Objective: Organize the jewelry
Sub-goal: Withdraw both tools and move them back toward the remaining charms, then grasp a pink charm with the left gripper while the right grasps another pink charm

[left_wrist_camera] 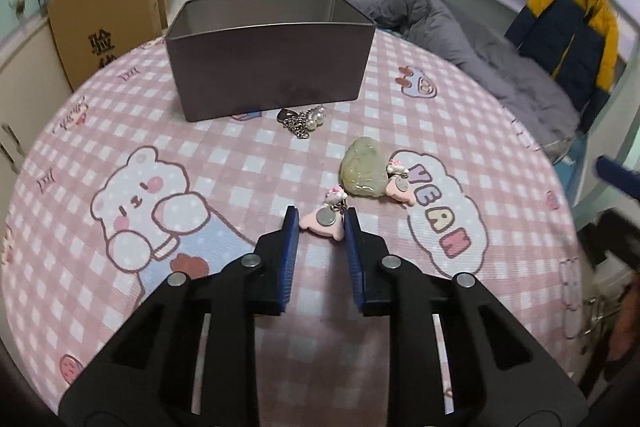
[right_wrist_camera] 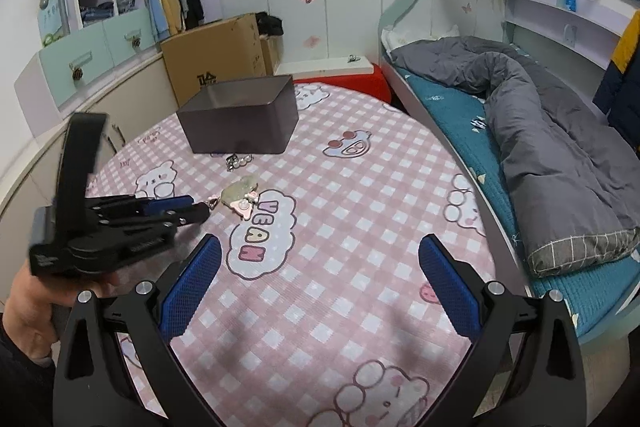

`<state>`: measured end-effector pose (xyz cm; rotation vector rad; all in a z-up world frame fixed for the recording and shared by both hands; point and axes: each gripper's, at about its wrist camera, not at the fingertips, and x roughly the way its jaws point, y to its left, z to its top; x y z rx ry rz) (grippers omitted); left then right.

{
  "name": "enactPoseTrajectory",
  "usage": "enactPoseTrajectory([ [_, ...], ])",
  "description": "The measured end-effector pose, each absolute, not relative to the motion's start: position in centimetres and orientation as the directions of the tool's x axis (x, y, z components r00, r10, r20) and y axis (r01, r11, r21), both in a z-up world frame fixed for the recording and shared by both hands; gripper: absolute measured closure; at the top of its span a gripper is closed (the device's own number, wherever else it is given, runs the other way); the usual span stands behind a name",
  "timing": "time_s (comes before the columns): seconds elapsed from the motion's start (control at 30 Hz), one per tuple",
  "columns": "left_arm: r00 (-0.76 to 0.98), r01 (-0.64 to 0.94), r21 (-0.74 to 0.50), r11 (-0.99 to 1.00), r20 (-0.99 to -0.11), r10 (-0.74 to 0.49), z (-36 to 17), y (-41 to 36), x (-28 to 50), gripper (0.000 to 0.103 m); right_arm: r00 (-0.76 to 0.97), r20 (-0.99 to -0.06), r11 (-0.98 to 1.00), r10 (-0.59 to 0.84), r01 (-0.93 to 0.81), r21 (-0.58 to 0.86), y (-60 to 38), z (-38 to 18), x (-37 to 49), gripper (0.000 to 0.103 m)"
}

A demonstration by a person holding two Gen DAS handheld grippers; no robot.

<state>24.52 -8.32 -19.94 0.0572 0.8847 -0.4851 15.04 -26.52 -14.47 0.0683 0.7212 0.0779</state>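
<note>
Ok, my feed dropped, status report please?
Left gripper open around pink charm, not clamped. Right gripper open, empty. Tin unobstructed; second charm, green stone still out.

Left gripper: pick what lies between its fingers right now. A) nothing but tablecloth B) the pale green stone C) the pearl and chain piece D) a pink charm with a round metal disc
D: in the left wrist view the left gripper brackets the pink charm, while the pale green stone and the pearl and chain piece lie farther ahead, toward the metal box.

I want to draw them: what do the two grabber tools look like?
Both the left gripper and right gripper have black plastic arms with round silver bolts and bumpy blue pads inside each finger. A bare hand in a dark sleeve holds the left one.
</note>
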Motion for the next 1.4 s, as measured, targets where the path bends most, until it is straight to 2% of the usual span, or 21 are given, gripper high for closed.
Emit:
enactPoseTrajectory([
  [0.33,0.607,0.336,-0.259,0.905,-0.675,-0.419,-18.9,-2.0,23.2,0.08,0.639,-0.752,0.98,0.162,-0.195,0.046,-21.9,-18.7,21.5,0.009],
  [0.5,0.617,0.327,-0.292,0.899,-0.654,-0.437,-18.7,-0.9,23.2,0.08,0.615,-0.769,0.97,0.174,-0.241,0.027,-20.4,-19.1,23.7,0.029],
  [0.67,0.617,0.303,-0.31,0.901,-0.657,-0.434,-18.9,-0.5,23.5,0.08,0.587,-0.786,0.953,0.191,-0.304,0.004,-19.4,-19.8,24.9,0.043],
  [0.73,0.618,0.291,-0.324,0.9,-0.654,-0.435,-19.0,-0.2,23.6,0.08,0.585,-0.781,0.945,0.217,-0.327,0.017,-19.3,-19.7,24.8,0.055],
  [0.8,0.606,0.281,-0.333,0.9,-0.665,-0.435,-19.2,-0.1,23.9,0.08,0.586,-0.778,0.942,0.228,-0.334,0.025,-19.3,-19.7,24.6,0.078],
  [0.87,0.605,0.281,-0.332,0.901,-0.667,-0.434,-19.2,-0.2,23.9,0.08,0.58,-0.775,0.939,0.249,-0.34,0.048,-19.5,-19.6,24.3,0.078],
  [0.97,0.614,0.28,-0.327,0.903,-0.662,-0.43,-19.1,-0.2,23.9,0.08,0.573,-0.768,0.932,0.284,-0.352,0.083,-19.8,-19.3,23.5,0.086],
  [1.03,0.615,0.281,-0.324,0.903,-0.662,-0.429,-19.1,-0.2,23.9,0.08,0.572,-0.768,0.93,0.29,-0.358,0.084,-19.6,-19.1,22.8,0.087],
  [1.07,0.618,0.283,-0.32,0.904,-0.66,-0.427,-19.1,-0.3,23.9,0.08,0.569,-0.769,0.928,0.292,-0.362,0.084,-19.5,-19.1,22.5,0.095],
  [1.4,0.638,0.297,-0.275,0.915,-0.655,-0.404,-18.7,-1.0,23.3,0.08,0.574,-0.775,0.93,0.265,-0.365,0.048,-19.0,-19.3,21.4,0.093],
])
